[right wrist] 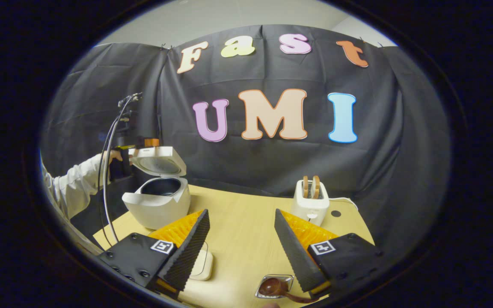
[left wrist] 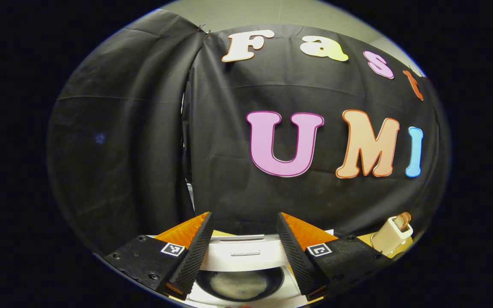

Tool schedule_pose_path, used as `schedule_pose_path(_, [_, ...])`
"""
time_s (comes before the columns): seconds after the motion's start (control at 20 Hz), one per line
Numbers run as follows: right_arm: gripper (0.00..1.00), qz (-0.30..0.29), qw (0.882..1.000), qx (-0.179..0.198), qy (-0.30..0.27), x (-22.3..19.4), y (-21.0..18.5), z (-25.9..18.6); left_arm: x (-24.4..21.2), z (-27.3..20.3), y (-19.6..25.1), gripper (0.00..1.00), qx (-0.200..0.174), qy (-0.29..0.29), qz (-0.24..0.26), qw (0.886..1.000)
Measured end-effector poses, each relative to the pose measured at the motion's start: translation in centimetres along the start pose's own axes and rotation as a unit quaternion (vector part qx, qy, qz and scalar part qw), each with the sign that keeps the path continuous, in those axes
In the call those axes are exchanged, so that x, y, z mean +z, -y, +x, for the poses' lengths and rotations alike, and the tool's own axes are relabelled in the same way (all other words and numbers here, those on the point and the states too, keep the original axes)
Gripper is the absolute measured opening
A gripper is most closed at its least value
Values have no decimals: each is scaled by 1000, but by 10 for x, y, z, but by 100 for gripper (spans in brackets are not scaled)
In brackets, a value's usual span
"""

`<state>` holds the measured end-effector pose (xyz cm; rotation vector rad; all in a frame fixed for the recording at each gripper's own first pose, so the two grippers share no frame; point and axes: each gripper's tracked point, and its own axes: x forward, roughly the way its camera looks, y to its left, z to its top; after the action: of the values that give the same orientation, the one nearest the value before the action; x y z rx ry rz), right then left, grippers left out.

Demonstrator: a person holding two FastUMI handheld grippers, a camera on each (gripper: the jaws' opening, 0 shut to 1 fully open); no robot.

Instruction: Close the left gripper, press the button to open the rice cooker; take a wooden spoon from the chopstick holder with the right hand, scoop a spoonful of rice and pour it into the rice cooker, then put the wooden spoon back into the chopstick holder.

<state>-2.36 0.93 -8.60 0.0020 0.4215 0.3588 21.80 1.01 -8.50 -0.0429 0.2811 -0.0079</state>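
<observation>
- The rice cooker [right wrist: 156,205] is seen with its lid [right wrist: 158,161] raised, and rice is seen in its pot [left wrist: 240,284] in the left gripper view, so the scooping is judged to be done.
- The left gripper [left wrist: 243,250] is held above the rice cooker, with its fingers apart and nothing between them.
- The right gripper [right wrist: 241,246] is held to the right of the rice cooker, over the bare table [right wrist: 246,222]; its fingers are also apart and nothing is clamped.
- The wooden spoon [right wrist: 274,287] is seen to the right of the rice cooker, near the front edge of the table, with its bowl in a small metal holder [right wrist: 287,280] just under the right gripper.
- The spoon is judged to be returned already, so only a retreat is called for next.
- Open room is left between the rice cooker and the toaster [right wrist: 310,201]; the raised lid should be avoided by the left gripper.
</observation>
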Motion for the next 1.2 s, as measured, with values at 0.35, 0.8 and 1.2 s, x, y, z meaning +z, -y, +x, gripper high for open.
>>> schedule_pose_path(0.35, [100,-6,1000,12,0,0,-2,1,-69,-35,4,88,-18,-39,-3,999])
schedule_pose_path(0.8, [97,-20,1000,19,-3,-4,-5,-3,-138,-42,-2,89,-14,-102,20,995])
schedule_pose_path(1.2, [99,-10,999,32,-3,-12,-16,6,-163,-41,-3,93,3,-116,38,993])
